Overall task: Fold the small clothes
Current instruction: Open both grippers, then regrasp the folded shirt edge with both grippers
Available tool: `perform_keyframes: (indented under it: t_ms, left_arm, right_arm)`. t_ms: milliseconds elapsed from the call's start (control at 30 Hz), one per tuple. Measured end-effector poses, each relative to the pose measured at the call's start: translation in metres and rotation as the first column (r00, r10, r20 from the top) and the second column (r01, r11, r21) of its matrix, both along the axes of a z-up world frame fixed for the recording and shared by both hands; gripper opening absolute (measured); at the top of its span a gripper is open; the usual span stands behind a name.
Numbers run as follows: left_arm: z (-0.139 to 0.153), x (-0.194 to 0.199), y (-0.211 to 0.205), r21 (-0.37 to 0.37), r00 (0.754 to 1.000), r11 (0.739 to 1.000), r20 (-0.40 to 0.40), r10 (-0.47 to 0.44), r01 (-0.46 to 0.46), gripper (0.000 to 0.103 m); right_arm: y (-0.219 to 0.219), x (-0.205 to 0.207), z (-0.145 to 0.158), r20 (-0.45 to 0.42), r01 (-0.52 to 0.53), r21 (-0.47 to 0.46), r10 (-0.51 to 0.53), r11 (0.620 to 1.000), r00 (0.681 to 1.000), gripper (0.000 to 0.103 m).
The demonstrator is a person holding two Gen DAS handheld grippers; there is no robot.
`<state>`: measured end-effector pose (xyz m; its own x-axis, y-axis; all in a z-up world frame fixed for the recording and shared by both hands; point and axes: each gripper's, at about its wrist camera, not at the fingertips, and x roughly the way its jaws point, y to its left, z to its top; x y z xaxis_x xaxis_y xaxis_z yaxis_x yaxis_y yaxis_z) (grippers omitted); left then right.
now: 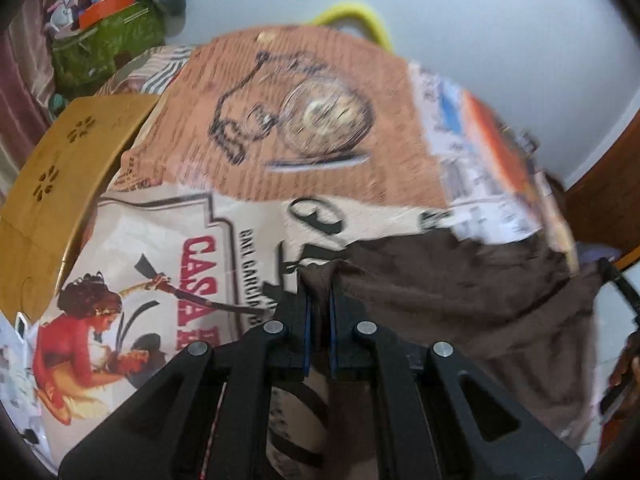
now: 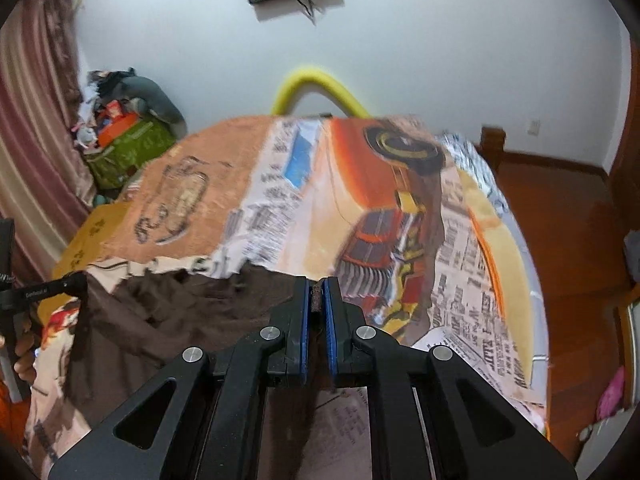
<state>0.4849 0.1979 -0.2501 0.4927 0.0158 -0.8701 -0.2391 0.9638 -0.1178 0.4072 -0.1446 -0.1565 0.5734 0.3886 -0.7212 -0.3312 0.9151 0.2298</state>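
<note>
A small dark brown garment [image 1: 472, 300] hangs stretched between my two grippers above a bed covered with a printed blanket [image 1: 320, 160]. My left gripper [image 1: 319, 292] is shut on the garment's left top corner. My right gripper [image 2: 317, 292] is shut on the other top corner; the cloth [image 2: 180, 312] spreads to its left and a strip hangs down between the fingers. The right gripper shows at the right edge of the left wrist view [image 1: 624, 292], and the left gripper at the left edge of the right wrist view [image 2: 44, 288]. Both views are motion-blurred.
A yellow wooden lap table [image 1: 60, 168] sits at the bed's left. A green box of clutter [image 2: 128, 148] stands by the curtain. A yellow curved tube [image 2: 316, 88] rises behind the bed. Wooden floor [image 2: 560, 220] lies to the right.
</note>
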Motion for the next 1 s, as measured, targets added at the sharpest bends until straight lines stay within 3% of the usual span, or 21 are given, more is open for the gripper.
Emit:
perform_keyframes:
  t_ms: [100, 200, 300, 400, 467, 567, 667, 767, 1000]
  left_arm:
    - [-0.014, 0.007, 0.000, 0.119, 0.999, 0.993, -0.032, 0.004, 0.000, 0.010]
    - [-0.015, 0.006, 0.003, 0.127, 0.999, 0.992, -0.036, 0.001, 0.004, 0.012]
    - [-0.005, 0.000, 0.005, 0.123, 1.000, 0.992, -0.027, -0.002, 0.005, 0.015]
    - [0.015, -0.014, -0.002, 0.157, 0.999, 0.987, 0.003, -0.035, 0.034, 0.032]
    - [0.027, -0.025, -0.009, 0.187, 0.998, 0.981, 0.025, -0.062, 0.057, 0.046]
    - [0.044, -0.045, -0.019, 0.214, 0.993, 0.972, 0.046, -0.106, 0.094, 0.055]
    - [0.054, -0.068, -0.027, 0.216, 0.990, 0.969, 0.044, -0.137, 0.124, 0.075]
    - [0.054, -0.090, -0.034, 0.187, 0.985, 0.970, 0.049, -0.167, 0.155, 0.085]
    - [0.019, -0.123, -0.040, 0.135, 0.984, 0.975, -0.037, -0.175, 0.178, 0.086]
  right_arm:
    - [-0.003, 0.006, -0.018, -0.028, 0.007, -0.033, -0.008, 0.999, 1.000, 0.008]
    - [-0.007, 0.007, -0.027, -0.039, 0.006, -0.066, -0.009, 0.998, 0.999, 0.008]
    - [-0.013, 0.006, -0.025, -0.053, 0.021, -0.089, -0.026, 0.996, 0.998, 0.015]
    - [-0.024, -0.002, -0.010, -0.059, 0.029, -0.065, -0.033, 0.997, 0.998, 0.037]
    - [-0.027, -0.011, 0.001, -0.025, 0.026, -0.056, -0.027, 0.998, 0.999, 0.041]
    - [-0.031, -0.031, 0.019, 0.007, 0.005, -0.041, -0.004, 0.999, 1.000, 0.048]
    - [-0.034, -0.060, 0.032, 0.014, -0.027, -0.025, 0.028, 0.999, 1.000, 0.050]
    - [-0.035, -0.088, 0.032, 0.016, -0.053, -0.006, 0.053, 0.999, 0.998, 0.050]
    - [-0.033, -0.147, 0.010, -0.033, -0.089, -0.024, 0.088, 0.996, 0.996, 0.053]
